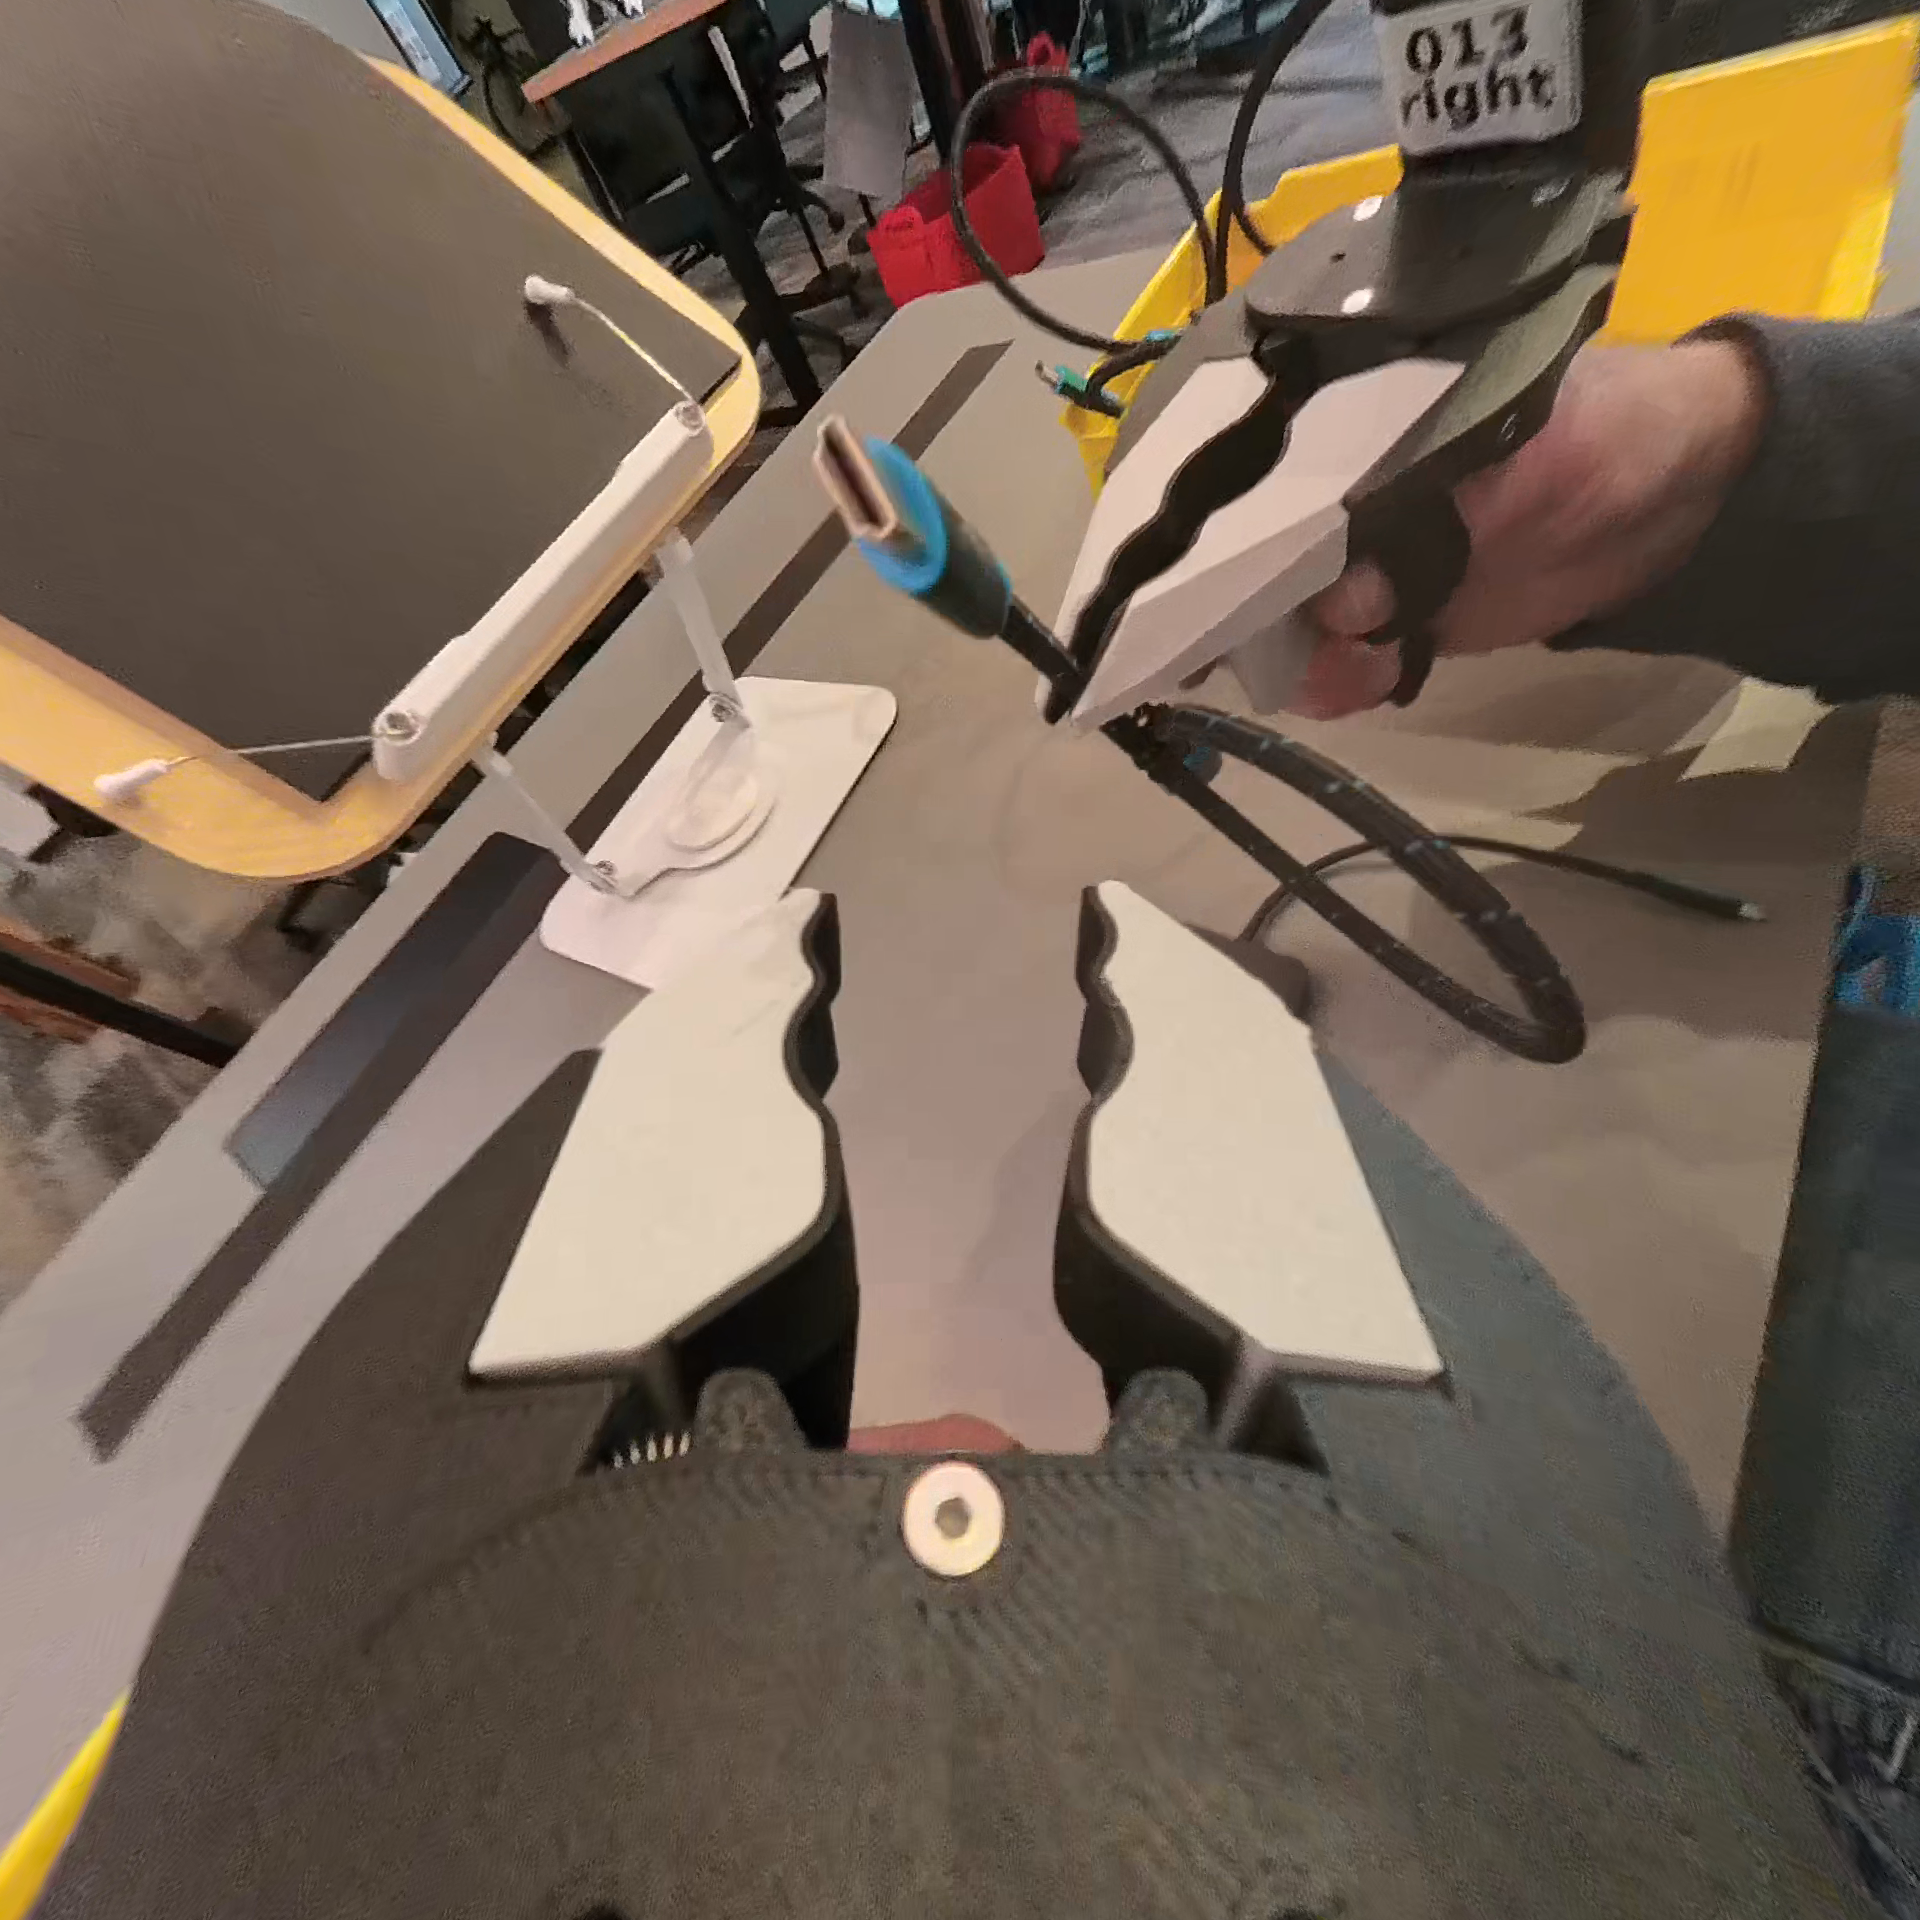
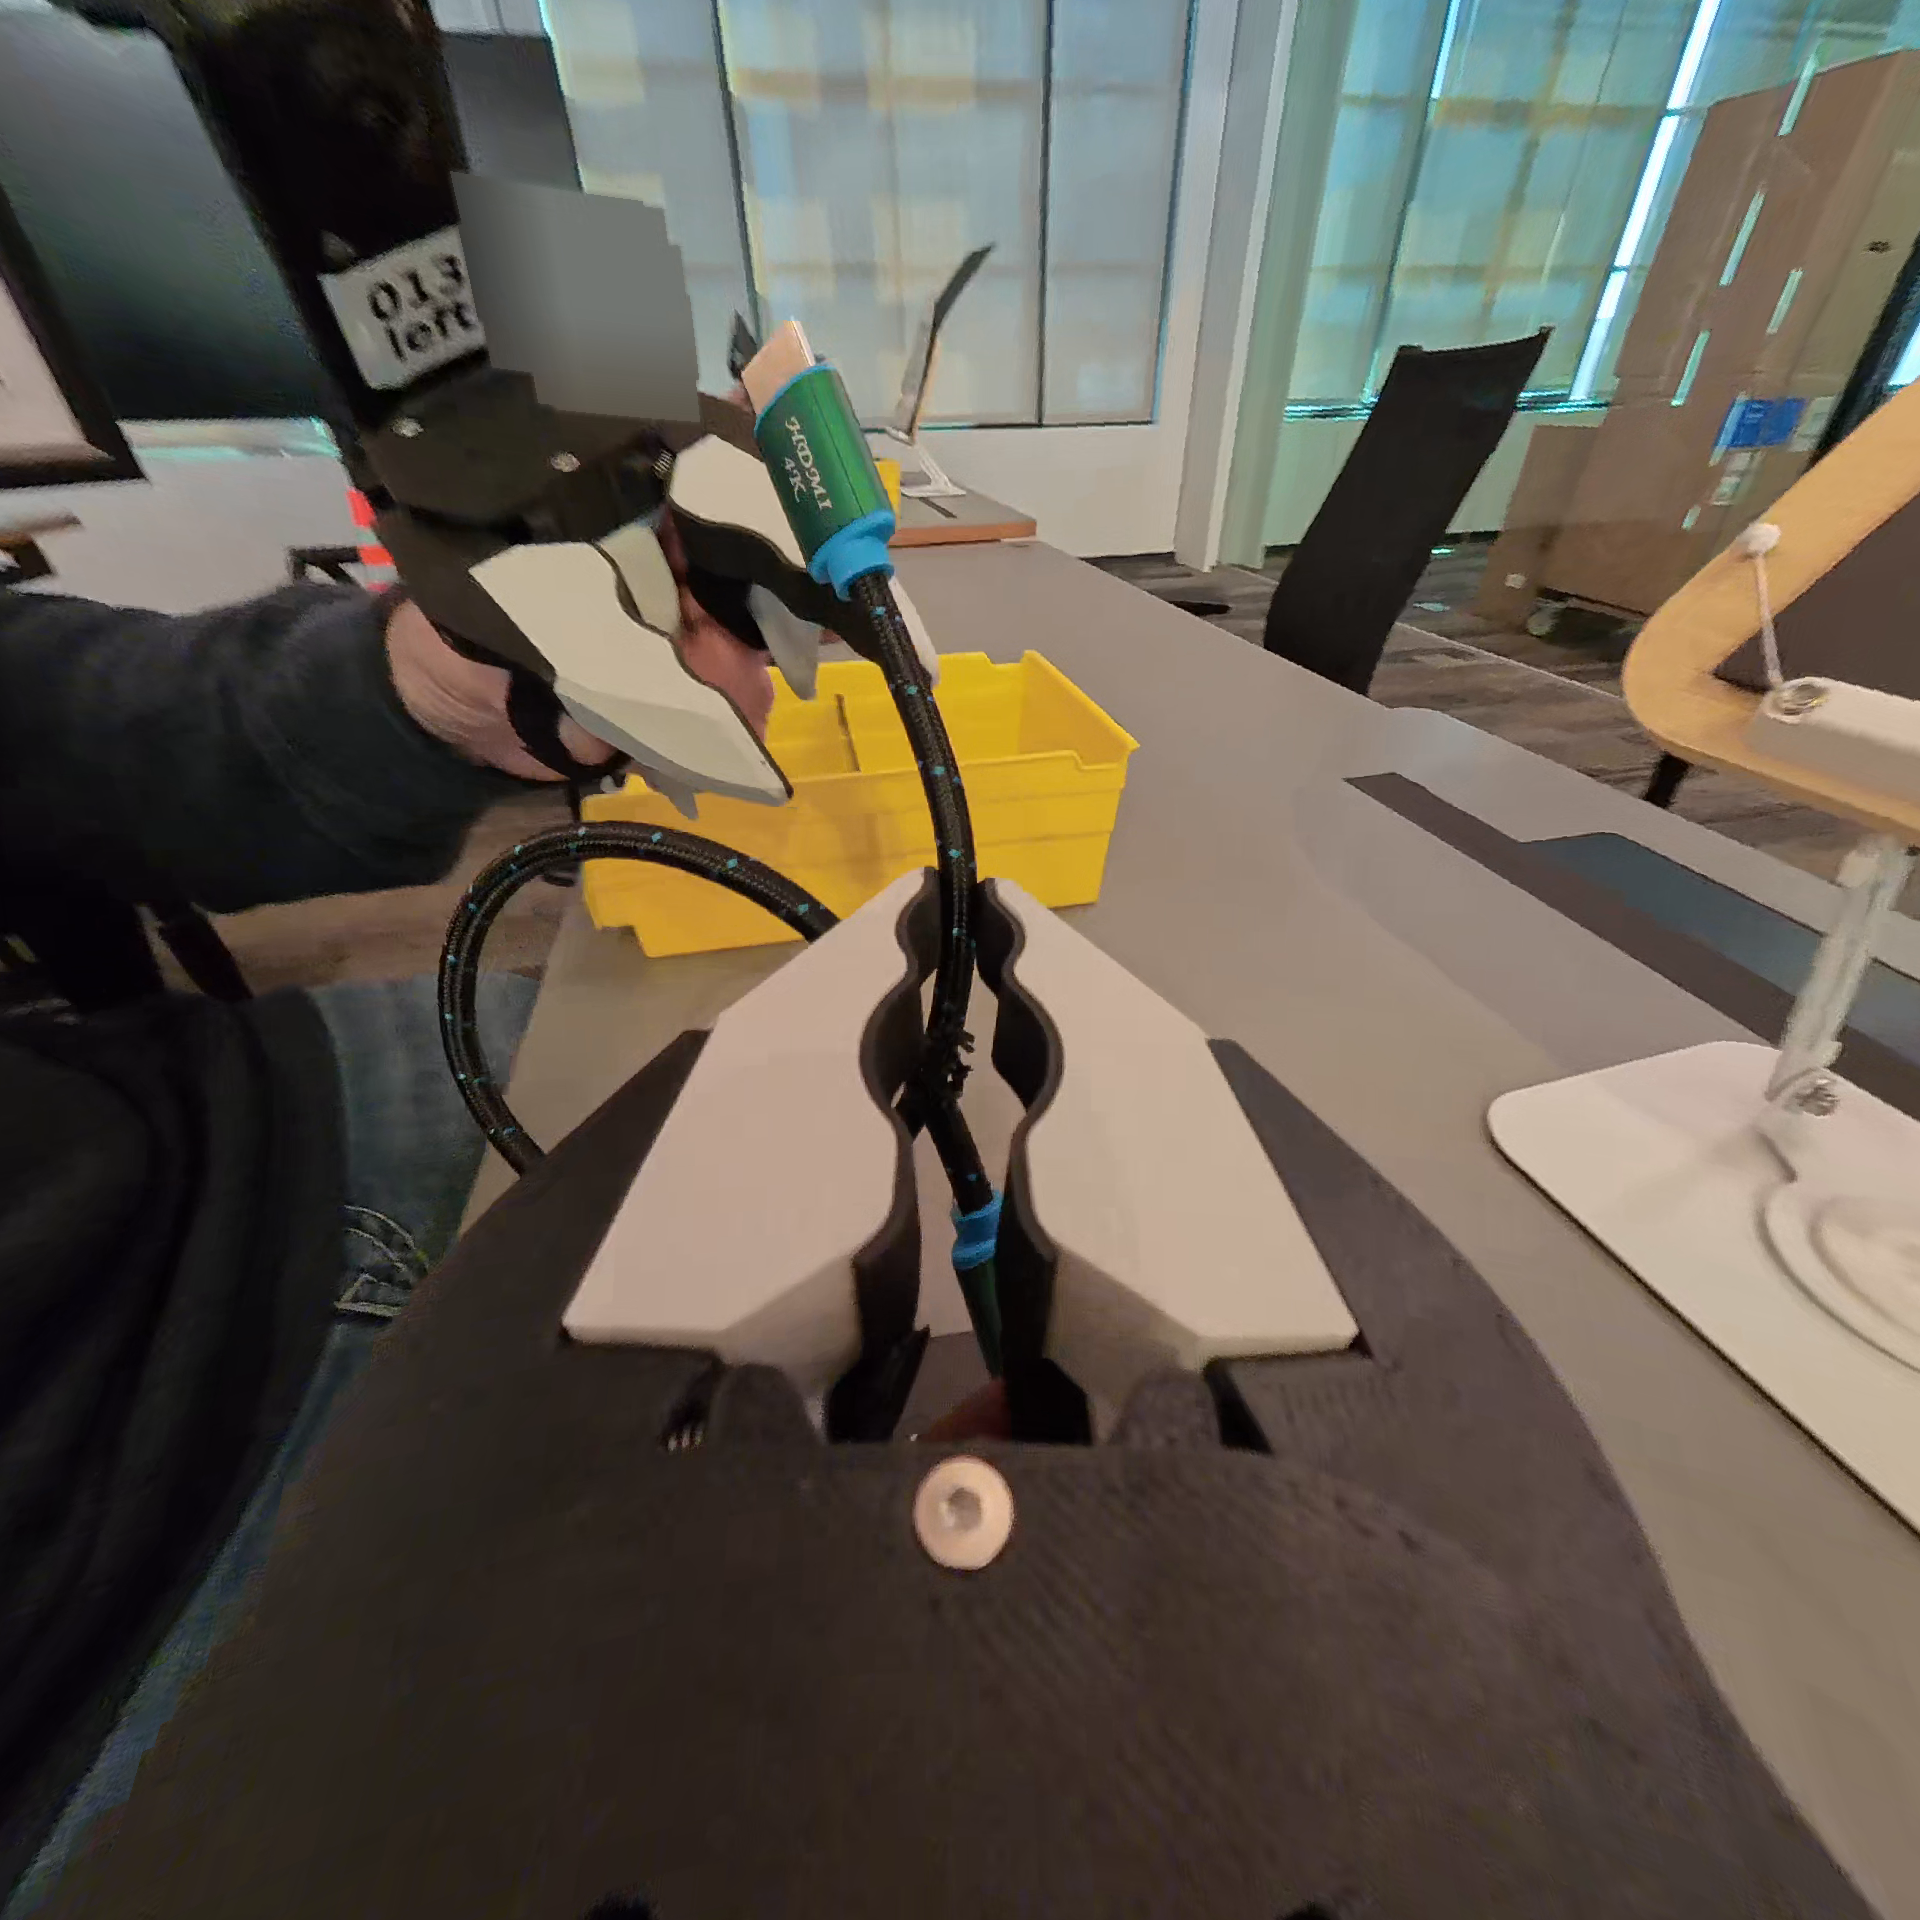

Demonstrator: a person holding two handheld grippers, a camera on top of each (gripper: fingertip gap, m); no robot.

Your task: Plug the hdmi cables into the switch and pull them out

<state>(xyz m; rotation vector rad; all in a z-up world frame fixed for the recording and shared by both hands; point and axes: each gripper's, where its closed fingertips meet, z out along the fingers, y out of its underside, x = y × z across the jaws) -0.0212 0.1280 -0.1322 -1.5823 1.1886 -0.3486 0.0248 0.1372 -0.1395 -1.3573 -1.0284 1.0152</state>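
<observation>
Grey desk [image 1: 966, 1039] in an open office, windows and stacked cardboard boxes [image 2: 1714, 343] at the back. Nearest item, right gripper [image 2: 951, 914]: fingers pressed together on the braided HDMI cable [image 2: 940, 790], pinching the cord some way below the plug, not on the plug body. Between the same fingers, lower down toward the palm, a second blue collar and dark plug body of the cable can be made out; whether it is gripped cannot be told. Beyond the right fingertips: the plug [image 2: 826, 457], green shell with blue collars, metal end pointing up and away, wholly free in the air. Cord loops out to the left of the fingers and back. Left gripper [image 1: 956, 1039]: fingers spread, nothing between them, bare desk below; it hovers just beside the raised plug. Ahead and left of the left fingers: white stand [image 1: 727, 810] holding a tilted board. Farther off, past the right fingertips: yellow bin [image 2: 935, 800] on the desk edge. Switch: not identifiable in either view. Step judged in hand: presenting the plug for a better hold, before insertion. Next move likely calls for the left fingers to close on the plug shell, square to its flat faces, so the metal end can be steered; a grip on the limp cord alone would let it wander.
</observation>
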